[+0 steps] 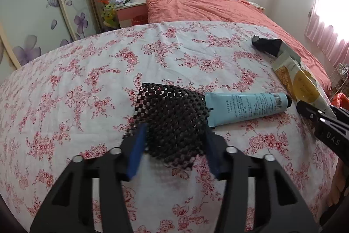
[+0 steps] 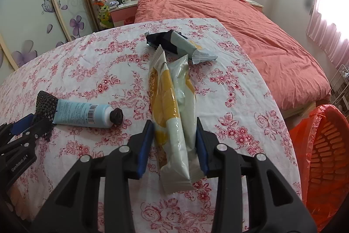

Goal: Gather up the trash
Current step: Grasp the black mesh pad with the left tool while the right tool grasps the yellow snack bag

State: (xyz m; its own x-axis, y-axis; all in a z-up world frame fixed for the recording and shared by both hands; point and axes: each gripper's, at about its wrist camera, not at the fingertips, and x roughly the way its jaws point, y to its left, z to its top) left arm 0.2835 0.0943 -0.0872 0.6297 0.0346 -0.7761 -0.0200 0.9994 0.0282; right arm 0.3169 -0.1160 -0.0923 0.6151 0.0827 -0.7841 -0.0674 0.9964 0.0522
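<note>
On the floral tablecloth (image 1: 82, 84) lies a crumpled black mesh sleeve (image 1: 174, 115). My left gripper (image 1: 174, 132) is shut on it, with both blue pads pressing its sides. A light blue tube (image 1: 244, 106) with a black cap lies just behind the mesh, touching it. In the right wrist view, two long white-and-yellow snack packets (image 2: 172, 106) lie side by side. My right gripper (image 2: 174, 126) is shut on their near halves. Beyond them rests a dark blue and grey wrapper (image 2: 174, 43). The mesh (image 2: 45, 102) and tube (image 2: 80, 111) show at the left there.
An orange slatted basket lined with a red plastic bag (image 2: 322, 156) stands off the table's right edge. A bed with a coral cover (image 2: 261, 36) lies behind the table. A nightstand (image 2: 122, 8) and wardrobe doors stand at the far left.
</note>
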